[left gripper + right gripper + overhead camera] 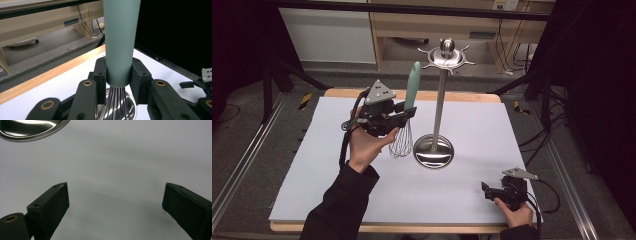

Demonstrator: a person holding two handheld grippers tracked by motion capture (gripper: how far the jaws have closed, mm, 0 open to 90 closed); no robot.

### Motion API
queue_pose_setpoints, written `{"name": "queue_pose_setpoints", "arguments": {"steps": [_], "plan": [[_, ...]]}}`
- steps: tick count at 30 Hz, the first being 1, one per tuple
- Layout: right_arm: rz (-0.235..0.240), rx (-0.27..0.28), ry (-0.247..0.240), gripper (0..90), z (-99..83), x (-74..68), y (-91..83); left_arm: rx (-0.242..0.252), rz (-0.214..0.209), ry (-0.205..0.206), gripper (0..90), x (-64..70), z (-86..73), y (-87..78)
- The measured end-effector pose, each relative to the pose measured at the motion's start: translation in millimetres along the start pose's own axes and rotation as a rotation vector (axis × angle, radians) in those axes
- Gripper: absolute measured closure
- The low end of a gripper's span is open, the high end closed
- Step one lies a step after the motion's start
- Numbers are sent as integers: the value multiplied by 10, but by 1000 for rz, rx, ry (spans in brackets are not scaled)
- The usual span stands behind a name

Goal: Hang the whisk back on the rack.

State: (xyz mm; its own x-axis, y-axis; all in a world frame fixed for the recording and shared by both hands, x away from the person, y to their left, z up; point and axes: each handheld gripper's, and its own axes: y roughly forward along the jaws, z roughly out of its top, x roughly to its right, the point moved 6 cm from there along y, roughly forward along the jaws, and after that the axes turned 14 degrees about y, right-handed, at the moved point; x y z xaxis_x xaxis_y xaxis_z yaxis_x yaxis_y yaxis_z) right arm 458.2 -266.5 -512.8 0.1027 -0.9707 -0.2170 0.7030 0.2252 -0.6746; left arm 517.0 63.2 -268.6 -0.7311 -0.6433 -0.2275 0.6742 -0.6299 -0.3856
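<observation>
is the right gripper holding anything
No, the right gripper has its jaws spread wide apart over the bare white table, with nothing between them.

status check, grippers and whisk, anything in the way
Left gripper shut on whisk, held upright, handle up. Right gripper open, empty, low over the table. Metal stand close beside the whisk's wires.

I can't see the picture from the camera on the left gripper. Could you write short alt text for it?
Two black jaws of the left gripper clamp the lower end of a whisk, upright with its teal handle above and steel wires below. Beneath the wires gleams a round metal stand base on a white table, whose wooden edge borders grey floor.
</observation>
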Motion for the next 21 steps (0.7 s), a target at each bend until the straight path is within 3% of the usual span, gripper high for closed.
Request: {"name": "queue_pose_setpoints", "arguments": {"steps": [21], "plan": [[1,-1,-7,76,4,-1,-2,-47,-6,25,689,16,95,156]]}}
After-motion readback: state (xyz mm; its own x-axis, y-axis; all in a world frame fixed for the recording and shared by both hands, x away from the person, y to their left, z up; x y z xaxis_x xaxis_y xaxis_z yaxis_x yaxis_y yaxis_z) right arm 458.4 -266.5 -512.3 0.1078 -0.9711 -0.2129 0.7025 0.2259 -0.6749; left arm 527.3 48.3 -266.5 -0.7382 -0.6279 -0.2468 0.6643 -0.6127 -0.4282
